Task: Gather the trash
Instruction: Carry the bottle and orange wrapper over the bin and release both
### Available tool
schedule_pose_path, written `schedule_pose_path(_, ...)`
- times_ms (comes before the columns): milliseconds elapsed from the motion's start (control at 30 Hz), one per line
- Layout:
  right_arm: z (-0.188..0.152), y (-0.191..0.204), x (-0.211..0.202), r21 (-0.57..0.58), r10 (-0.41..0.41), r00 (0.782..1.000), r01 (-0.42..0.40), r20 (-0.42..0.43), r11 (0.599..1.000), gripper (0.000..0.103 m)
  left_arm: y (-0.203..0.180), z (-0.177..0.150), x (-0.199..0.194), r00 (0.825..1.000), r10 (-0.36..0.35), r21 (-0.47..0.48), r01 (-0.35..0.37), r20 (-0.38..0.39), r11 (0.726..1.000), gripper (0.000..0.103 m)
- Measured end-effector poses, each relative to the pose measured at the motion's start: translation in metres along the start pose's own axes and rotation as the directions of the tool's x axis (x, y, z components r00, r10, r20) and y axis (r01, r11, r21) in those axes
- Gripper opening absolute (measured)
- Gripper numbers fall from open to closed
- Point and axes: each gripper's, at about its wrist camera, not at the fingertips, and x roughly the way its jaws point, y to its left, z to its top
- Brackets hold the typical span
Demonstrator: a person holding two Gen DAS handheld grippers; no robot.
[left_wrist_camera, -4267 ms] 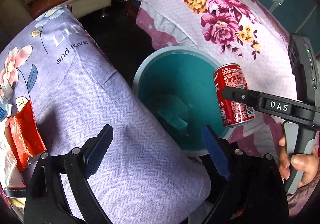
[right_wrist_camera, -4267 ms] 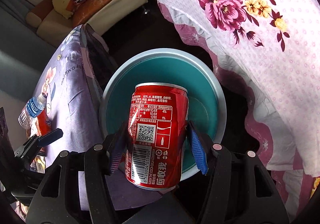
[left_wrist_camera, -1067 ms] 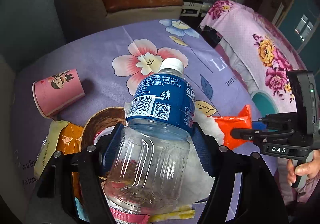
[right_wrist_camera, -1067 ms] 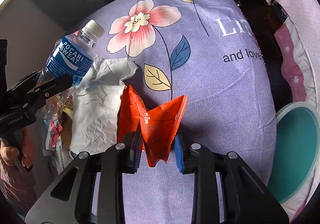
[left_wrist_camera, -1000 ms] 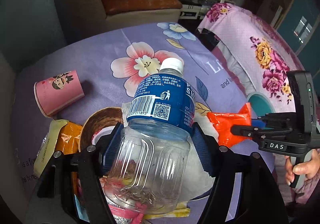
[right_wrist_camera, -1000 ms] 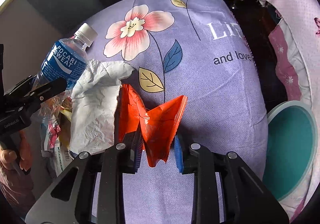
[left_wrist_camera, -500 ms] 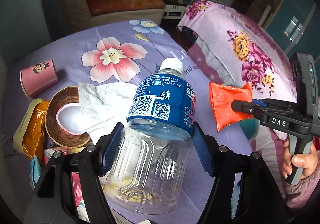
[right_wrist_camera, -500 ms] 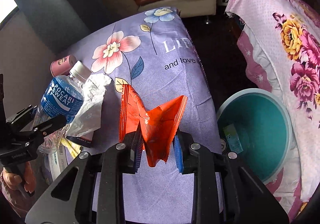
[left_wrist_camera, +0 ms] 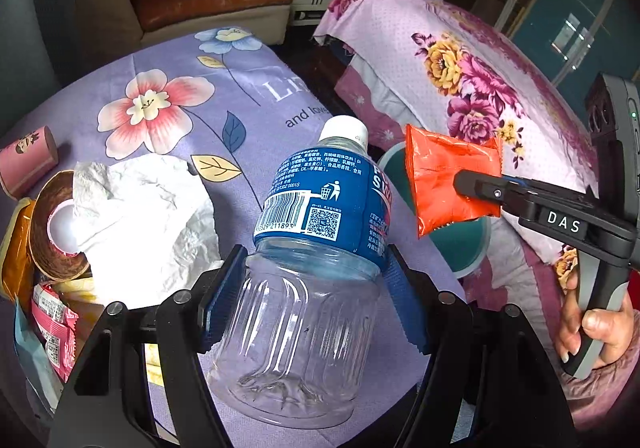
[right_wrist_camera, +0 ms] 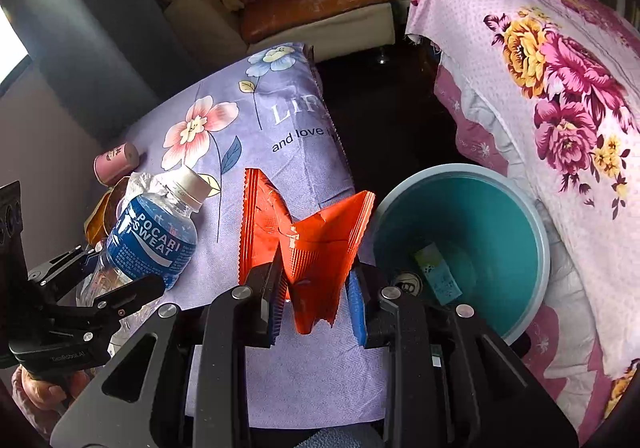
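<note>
A clear bottle point(left_wrist_camera: 312, 248) is being clamped upright in the left gripper point(left_wrist_camera: 312, 288) over the purple cloth point(left_wrist_camera: 168, 151); an orange wrapper point(right_wrist_camera: 304, 244) is being pinched by the right gripper point(right_wrist_camera: 316, 300), nearer the teal bin point(right_wrist_camera: 480, 215) lying just beyond and right, can inside
</note>
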Motion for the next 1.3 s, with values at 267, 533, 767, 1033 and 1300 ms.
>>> schedule_pose_path(267,-0.003,-0.048,-0.013,0.068,-0.056,0.997,0.053,0.048,0.996,0.025,-0.048,0.012,0.033,0.999,0.001,0.054,0.002,-0.053,0.999,0.07)
schedule_pose_path(533,-0.013,-0.109,-0.025,0.174,-0.094,0.993,0.08,0.072,0.982,0.025,-0.104,0.029,0.063,0.996,0.007,0.149,0.007,-0.094,0.989,0.07)
schedule_pose_path(767,-0.02,-0.144,-0.03,0.218,-0.119,0.99,0.101,0.071,0.971,0.026,-0.141,0.031,0.101,0.987,0.011,0.203,0.022,-0.16,0.979,0.07)
schedule_pose_path(1033,-0.024,-0.169,-0.026,0.254,-0.116,0.992,0.098,0.056,0.962,0.026,-0.16,0.027,0.131,0.976,0.045,0.245,0.008,-0.212,0.97,0.07)
schedule_pose_path(1300,-0.024,-0.173,-0.015,0.255,-0.106,0.994,0.095,0.03,0.962,0.026,-0.16,0.029,0.137,0.976,0.039,0.232,0.012,-0.216,0.973,0.071)
